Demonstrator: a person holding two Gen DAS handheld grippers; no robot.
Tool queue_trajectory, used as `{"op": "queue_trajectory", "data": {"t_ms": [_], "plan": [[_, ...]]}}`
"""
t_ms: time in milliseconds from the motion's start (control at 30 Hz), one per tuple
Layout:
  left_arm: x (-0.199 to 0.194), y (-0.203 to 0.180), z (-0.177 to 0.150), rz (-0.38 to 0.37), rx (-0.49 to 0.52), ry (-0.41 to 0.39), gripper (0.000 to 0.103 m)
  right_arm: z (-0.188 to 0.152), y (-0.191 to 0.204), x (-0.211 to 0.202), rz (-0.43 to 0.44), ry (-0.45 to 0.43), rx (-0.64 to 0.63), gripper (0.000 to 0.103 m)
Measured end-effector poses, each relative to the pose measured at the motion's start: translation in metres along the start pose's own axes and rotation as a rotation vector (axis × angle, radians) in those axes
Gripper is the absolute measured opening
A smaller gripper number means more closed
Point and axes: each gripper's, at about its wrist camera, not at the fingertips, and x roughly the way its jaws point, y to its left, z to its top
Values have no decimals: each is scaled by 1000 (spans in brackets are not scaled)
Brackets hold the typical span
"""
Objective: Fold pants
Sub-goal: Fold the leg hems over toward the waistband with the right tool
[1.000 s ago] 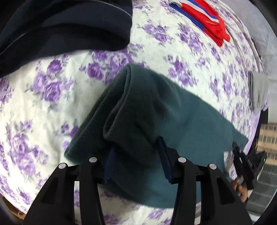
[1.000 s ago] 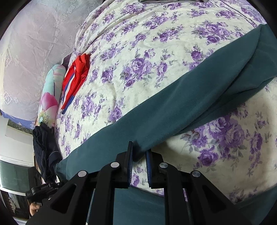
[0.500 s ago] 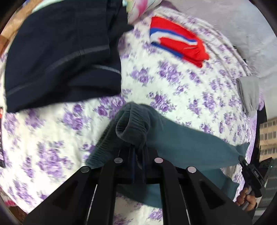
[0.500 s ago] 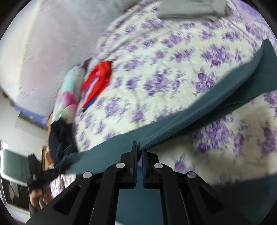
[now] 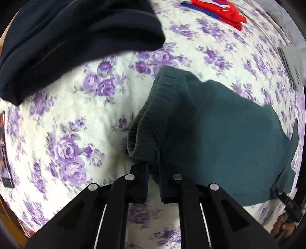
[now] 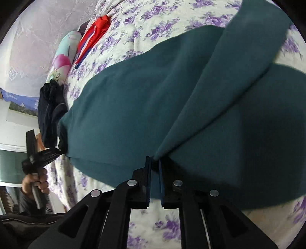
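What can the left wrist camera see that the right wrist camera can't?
Only the left view shows the pants' ribbed waistband, pinched in the left tongs, and a grey cloth at the right edge. Only the right view shows a floral pillow, the white wall, and a pant leg edge in the right tongs. Both show the teal pants, flowered sheet, red garment and dark clothes.

The pants point(image 5: 220, 134) are plain dark teal, ribbed at the waistband — on a white bedsheet point(image 5: 76, 115) printed with purple roses. At eleven o'clock lies a navy garment point(image 5: 76, 38); at one o'clock — red clothing point(image 5: 220, 9) striped white and blue.
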Motion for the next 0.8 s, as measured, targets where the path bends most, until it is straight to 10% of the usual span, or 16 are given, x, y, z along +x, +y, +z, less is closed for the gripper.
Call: {"op": "queue_trajectory", "data": {"t_ms": [100, 200, 467, 800], "plan": [[-12, 1, 2, -5, 29, -7, 17, 2, 4, -22, -16, -58, -23, 52], [-31, 4, 3, 35, 40, -64, 45, 15, -2, -50, -73, -176, -11, 52], [-54, -35, -1, 8, 162, -190, 61, 103, -27, -75, -469, -397, 6, 53], [-6, -98, -36, 23, 286, -110, 69, 192, -61, -40, -672, -339, -1, 56]]}}
